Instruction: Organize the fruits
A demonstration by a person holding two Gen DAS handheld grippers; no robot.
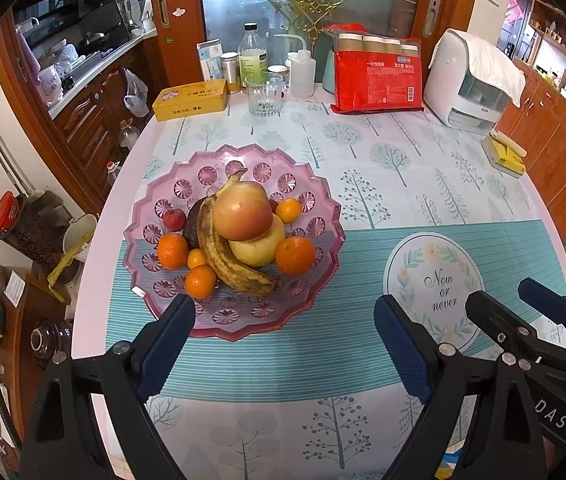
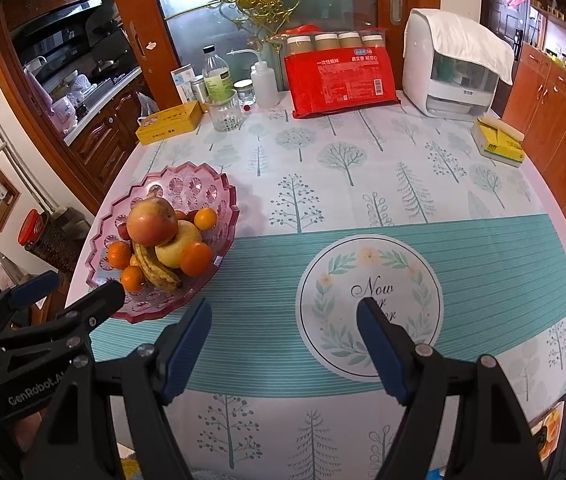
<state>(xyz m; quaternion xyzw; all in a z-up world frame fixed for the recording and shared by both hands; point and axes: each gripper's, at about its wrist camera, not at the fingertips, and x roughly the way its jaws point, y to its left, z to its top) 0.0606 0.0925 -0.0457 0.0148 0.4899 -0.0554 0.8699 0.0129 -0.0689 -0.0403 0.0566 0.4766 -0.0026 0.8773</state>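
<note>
Left wrist view catches a small red fruit and a dark one in the pink bowl; from the right they're mostly hidden. Bowl sits on the table's left side, a big apple crowning banana, pear and oranges. Left tongs and right tongs both gape apart, empty.

We read "Now or never" on the round placemat near the table's front edge. On the left gripper body we read "GenRobot.AI", and on the right gripper body "DAS".
</note>
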